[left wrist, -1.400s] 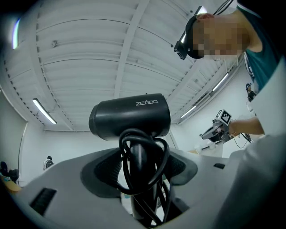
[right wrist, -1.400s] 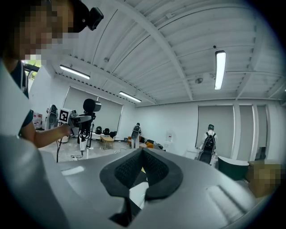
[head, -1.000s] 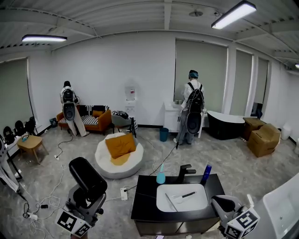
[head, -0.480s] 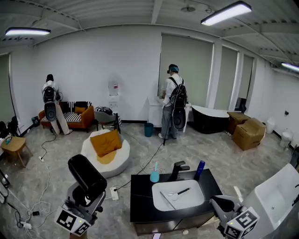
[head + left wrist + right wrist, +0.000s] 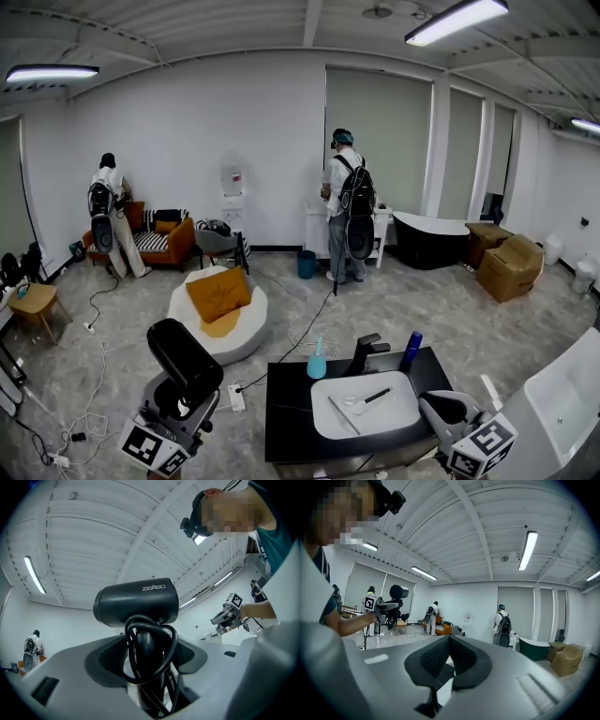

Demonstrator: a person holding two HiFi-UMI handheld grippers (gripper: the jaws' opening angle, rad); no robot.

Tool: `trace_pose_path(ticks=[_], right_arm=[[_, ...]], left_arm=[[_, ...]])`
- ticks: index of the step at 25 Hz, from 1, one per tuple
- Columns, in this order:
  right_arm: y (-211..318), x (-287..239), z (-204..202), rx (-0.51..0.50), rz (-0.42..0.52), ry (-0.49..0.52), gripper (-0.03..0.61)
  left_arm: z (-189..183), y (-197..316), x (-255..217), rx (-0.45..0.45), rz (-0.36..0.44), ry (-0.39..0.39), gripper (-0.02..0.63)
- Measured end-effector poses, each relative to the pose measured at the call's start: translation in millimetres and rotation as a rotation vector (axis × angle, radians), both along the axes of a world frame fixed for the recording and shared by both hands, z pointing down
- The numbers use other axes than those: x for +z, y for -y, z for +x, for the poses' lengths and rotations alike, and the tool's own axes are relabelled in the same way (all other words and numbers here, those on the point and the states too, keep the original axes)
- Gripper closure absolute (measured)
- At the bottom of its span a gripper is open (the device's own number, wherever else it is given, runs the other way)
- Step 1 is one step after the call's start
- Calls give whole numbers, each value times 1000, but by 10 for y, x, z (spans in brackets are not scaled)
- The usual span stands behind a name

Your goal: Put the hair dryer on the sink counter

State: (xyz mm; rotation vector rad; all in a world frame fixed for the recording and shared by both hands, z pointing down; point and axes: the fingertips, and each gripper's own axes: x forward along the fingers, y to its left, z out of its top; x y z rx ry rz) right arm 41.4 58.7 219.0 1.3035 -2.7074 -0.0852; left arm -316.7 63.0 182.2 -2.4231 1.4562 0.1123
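We cannot see the handle's lower end, buried under cord loops between the pads. Our left gripper stands wide, pinching the black plastic hair dryer by its cord-wrapped handle, barrel upward, in the air left of the black sink counter. Our right gripper is pressed together, empty.

The hair dryer is smooth black plastic, its cord glossy.

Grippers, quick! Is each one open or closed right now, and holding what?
Left gripper: closed on the hair dryer.
Right gripper: closed, holding nothing.
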Motion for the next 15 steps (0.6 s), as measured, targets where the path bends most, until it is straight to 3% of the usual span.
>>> trace_pose_path(ticks=[15], right_arm=[[983,413,164,-18,-69,-2,568]], left_arm=[[103,1015,502,-45,-124,-32,342]])
